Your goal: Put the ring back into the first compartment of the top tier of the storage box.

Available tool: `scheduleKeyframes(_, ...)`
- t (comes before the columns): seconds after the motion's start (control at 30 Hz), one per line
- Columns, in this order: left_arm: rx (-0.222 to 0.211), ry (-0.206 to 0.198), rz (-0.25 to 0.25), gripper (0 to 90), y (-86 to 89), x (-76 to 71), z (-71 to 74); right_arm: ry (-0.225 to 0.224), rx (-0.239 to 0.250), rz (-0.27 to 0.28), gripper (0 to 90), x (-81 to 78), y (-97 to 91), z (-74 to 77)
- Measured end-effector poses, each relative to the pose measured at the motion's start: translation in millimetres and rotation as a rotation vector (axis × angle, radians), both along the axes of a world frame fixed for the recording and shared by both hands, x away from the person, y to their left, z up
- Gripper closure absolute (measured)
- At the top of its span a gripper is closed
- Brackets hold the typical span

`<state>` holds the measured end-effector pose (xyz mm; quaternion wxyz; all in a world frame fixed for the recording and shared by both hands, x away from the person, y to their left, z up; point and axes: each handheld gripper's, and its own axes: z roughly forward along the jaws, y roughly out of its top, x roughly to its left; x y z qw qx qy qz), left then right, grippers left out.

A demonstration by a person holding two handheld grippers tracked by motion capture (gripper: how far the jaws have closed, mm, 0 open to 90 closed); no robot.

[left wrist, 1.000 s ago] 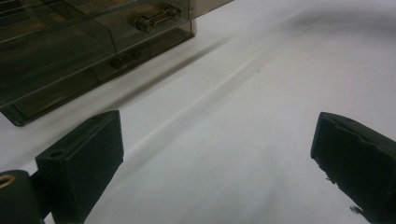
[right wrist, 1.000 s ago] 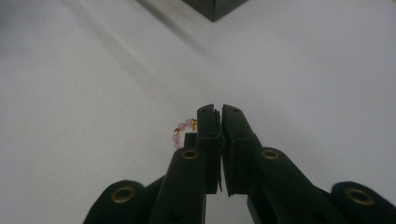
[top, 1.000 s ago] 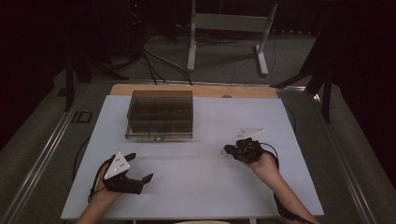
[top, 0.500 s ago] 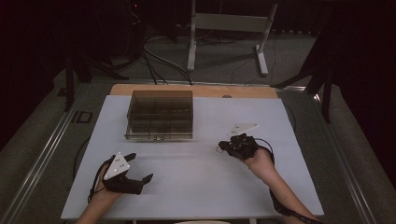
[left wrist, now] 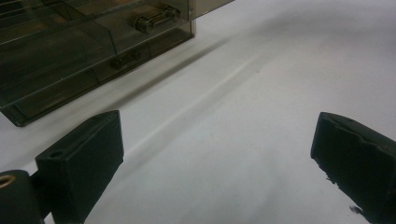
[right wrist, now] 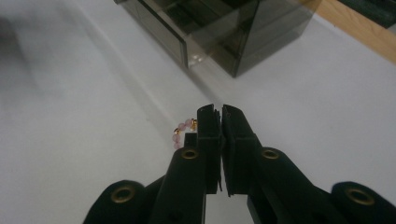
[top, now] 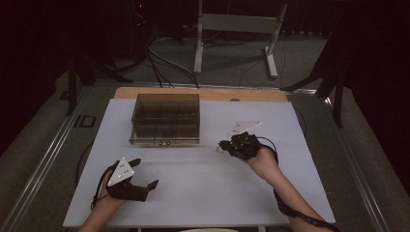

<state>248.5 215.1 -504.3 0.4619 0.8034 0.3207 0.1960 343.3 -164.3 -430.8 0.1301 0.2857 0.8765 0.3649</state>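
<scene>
A smoky clear plastic drawer box (top: 166,119) stands on the white table (top: 203,183) at the back left of centre. My right gripper (right wrist: 221,116) is shut on a string of small pink and gold beads (right wrist: 182,129), which hangs out at the left of its jaws. In the high view this right gripper (top: 223,145) is held above the table, right of the box's front. My left gripper (top: 145,173) rests near the front left with its jaws wide apart and nothing between them. Ahead of the left gripper (left wrist: 215,154) lie the box's drawer fronts and handles (left wrist: 154,18).
A wooden strip (top: 241,94) runs along the table's far edge behind the box. Metal rails (top: 43,159) flank the table on both sides. A white stand (top: 232,29) and cables lie on the dark floor beyond.
My right gripper has moved left and towards the box, rising a little, with the beads still in its jaws. The left gripper has stayed where it was.
</scene>
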Motion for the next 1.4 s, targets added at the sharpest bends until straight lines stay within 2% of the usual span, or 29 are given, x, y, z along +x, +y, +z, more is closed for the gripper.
scheduleKeyframes(0.8,0.0,-0.001,-0.002,4.2,0.4,-0.1,0.1,-0.062,0.022,0.069,87.7,12.7,40.5,34.9)
scheduleKeyframes(1.4,-0.008,-0.001,-0.001,4.2,0.9,-0.3,0.5,-0.064,0.034,0.109,87.6,20.4,67.0,43.9)
